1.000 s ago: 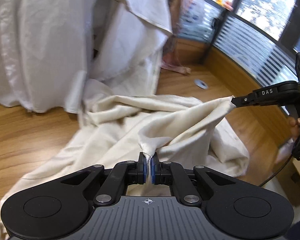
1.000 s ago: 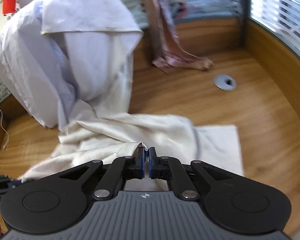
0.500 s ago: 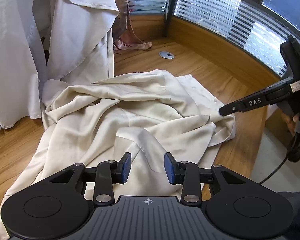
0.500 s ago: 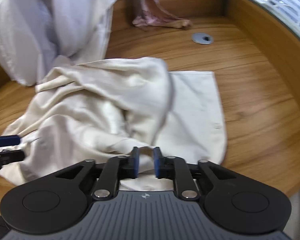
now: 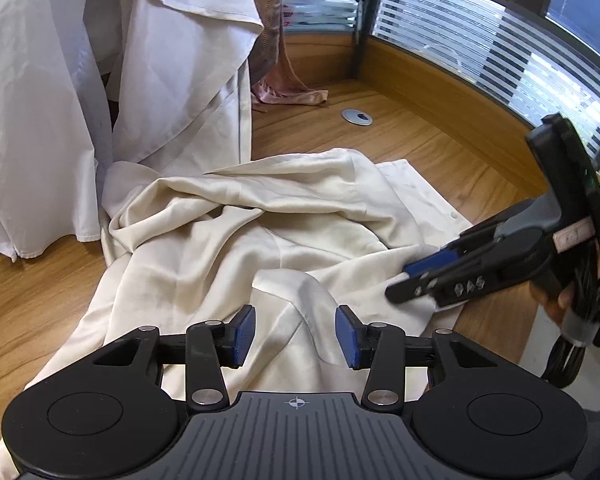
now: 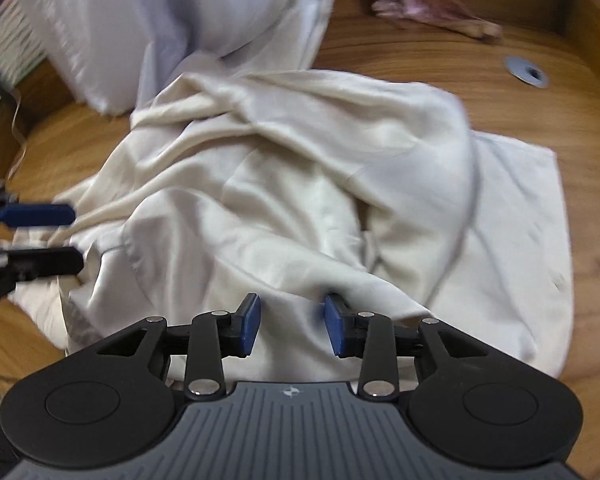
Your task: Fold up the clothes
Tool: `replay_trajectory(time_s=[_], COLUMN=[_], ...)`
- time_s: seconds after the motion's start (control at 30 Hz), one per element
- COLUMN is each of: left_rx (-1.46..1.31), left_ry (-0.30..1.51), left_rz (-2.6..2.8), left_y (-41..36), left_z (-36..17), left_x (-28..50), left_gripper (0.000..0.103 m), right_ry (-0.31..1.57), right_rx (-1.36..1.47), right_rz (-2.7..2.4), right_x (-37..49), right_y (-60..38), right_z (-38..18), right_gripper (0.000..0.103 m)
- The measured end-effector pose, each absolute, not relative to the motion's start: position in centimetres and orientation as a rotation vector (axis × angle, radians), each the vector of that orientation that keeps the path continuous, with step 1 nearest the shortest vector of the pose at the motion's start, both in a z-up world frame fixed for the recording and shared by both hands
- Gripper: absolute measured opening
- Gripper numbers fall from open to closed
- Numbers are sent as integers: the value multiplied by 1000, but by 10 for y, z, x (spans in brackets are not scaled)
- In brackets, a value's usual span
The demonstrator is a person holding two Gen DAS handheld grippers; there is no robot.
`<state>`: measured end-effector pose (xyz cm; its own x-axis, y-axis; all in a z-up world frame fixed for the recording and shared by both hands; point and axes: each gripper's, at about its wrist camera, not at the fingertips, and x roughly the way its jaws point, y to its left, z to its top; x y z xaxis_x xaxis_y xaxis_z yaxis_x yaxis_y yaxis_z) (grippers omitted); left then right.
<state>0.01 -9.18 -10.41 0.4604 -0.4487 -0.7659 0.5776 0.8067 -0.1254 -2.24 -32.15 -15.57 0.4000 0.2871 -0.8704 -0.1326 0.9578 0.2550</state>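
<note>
Both my left tongs (image 5: 295, 336) and right tongs (image 6: 291, 325) just opened, dropping the cream garment (image 5: 260, 240), crumpled beside the grommet (image 5: 357, 117), unfolded.

desk: curved wooden top (image 5: 420, 140) with a raised wood ledge along the back
grommet: little round metal one (image 5: 357, 117) set into the wood
windows: slatted blinds (image 5: 480, 48), bright daylight pouring through

"DAS" is printed on the right gripper (image 5: 410, 280).
</note>
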Motion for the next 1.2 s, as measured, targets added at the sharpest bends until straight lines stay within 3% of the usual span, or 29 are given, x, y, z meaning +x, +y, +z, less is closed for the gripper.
replay_trajectory(time_s=[0.27, 0.3, 0.33, 0.4, 0.67, 0.93, 1.2], left_rx=[143, 139, 135, 117, 58, 108, 215], left_ry=[892, 894, 897, 902, 907, 931, 982], left_rz=[-598, -592, -586, -579, -601, -667, -717], left_y=[-87, -85, -84, -81, -80, -94, -101], left_z=[-100, -100, -100, -99, -95, -103, -125], left_x=[6, 6, 7, 8, 13, 10, 4], left_gripper=[48, 48, 48, 48, 50, 51, 51], right_ry=[1105, 1111, 1120, 1133, 989, 1114, 1029], right_rx=[-80, -105, -128, -131, -79, -62, 145], right_rz=[436, 446, 451, 455, 540, 605, 397], right_x=[-11, -9, -7, -8, -56, -99, -85], right_y=[-281, -278, -275, -275, -289, -295, -322], right_z=[-152, -154, -155, -154, -105, -126, -111], right_gripper=[40, 36, 20, 2, 2, 8, 9])
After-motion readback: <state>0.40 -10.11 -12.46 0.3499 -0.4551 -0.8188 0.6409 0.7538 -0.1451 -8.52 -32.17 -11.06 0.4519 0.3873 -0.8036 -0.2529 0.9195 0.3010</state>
